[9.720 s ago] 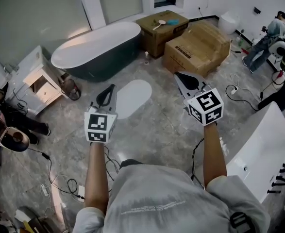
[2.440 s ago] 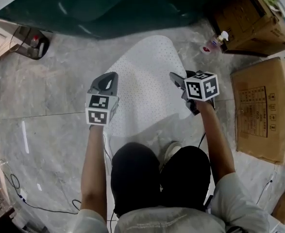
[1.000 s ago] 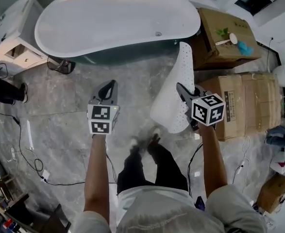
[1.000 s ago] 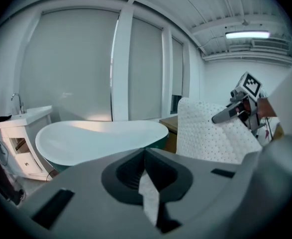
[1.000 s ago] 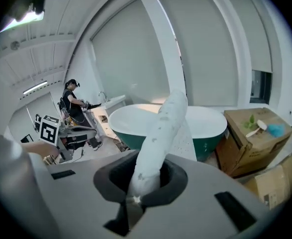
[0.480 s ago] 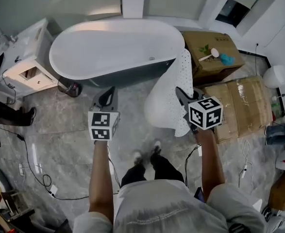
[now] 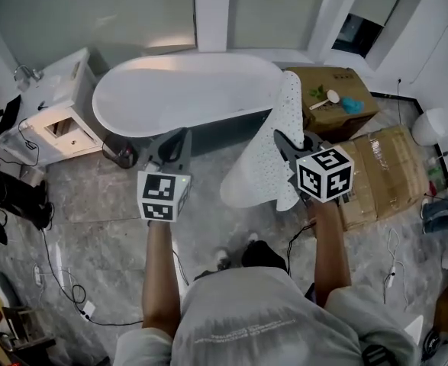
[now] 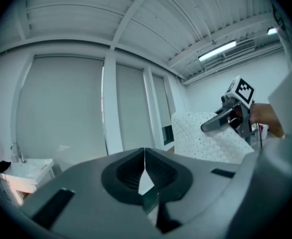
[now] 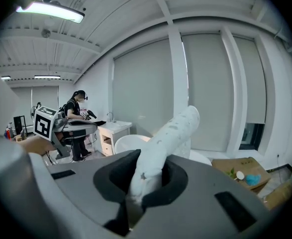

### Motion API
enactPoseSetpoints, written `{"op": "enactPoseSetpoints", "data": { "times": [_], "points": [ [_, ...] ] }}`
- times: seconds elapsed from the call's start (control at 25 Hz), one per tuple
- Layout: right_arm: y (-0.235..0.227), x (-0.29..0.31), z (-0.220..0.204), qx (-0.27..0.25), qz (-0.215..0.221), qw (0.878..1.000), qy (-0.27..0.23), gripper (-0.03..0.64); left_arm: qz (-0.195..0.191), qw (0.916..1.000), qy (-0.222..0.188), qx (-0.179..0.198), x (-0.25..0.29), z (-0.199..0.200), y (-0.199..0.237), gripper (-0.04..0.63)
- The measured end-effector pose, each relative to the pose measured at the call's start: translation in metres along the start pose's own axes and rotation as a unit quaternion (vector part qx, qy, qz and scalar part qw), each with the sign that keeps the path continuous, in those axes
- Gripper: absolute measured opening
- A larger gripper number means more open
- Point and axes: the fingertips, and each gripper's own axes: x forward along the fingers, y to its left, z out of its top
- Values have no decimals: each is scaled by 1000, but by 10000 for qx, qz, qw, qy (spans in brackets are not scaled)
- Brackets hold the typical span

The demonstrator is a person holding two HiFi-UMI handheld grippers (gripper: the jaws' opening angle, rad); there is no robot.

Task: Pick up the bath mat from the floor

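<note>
The bath mat (image 7: 263,162) hangs clear of the floor (image 7: 94,212), pinched by one edge in the right gripper (image 7: 286,140). That gripper's jaws are nearly together on it, and in the right gripper view the white, perforated sheet rises out from between them. Beside it, apart from the mat, the left gripper (image 7: 179,137) has its jaws closed against each other with nothing between. Beyond both stands the bathtub (image 7: 185,90), with a white cabinet (image 7: 56,120) to its left and cardboard boxes (image 7: 334,107) to its right.
</note>
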Motion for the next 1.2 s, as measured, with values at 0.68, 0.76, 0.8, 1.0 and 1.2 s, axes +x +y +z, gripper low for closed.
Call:
{"op": "enactPoseSetpoints", "data": {
  "times": [0.68, 0.76, 0.8, 1.0, 1.2],
  "points": [
    [44, -37, 22, -218, 283, 9991, -227, 35, -62, 9998, -189, 98, -38, 29, -18, 17],
    [45, -36, 18, -192, 303, 9992, -180, 35, -73, 9998, -164, 109, -37, 25, -19, 17],
    [45, -36, 16, -194, 311, 9992, -161, 35, -76, 9998, -146, 115, -36, 23, -20, 17],
    [40, -33, 13, -187, 334, 9992, -126, 35, -74, 9999, -114, 96, -30, 20, -23, 17],
    [36, -30, 7, -48, 182, 9997, -124, 35, -89, 9998, -143, 41, -32, 19, -24, 17]
  ]
}}
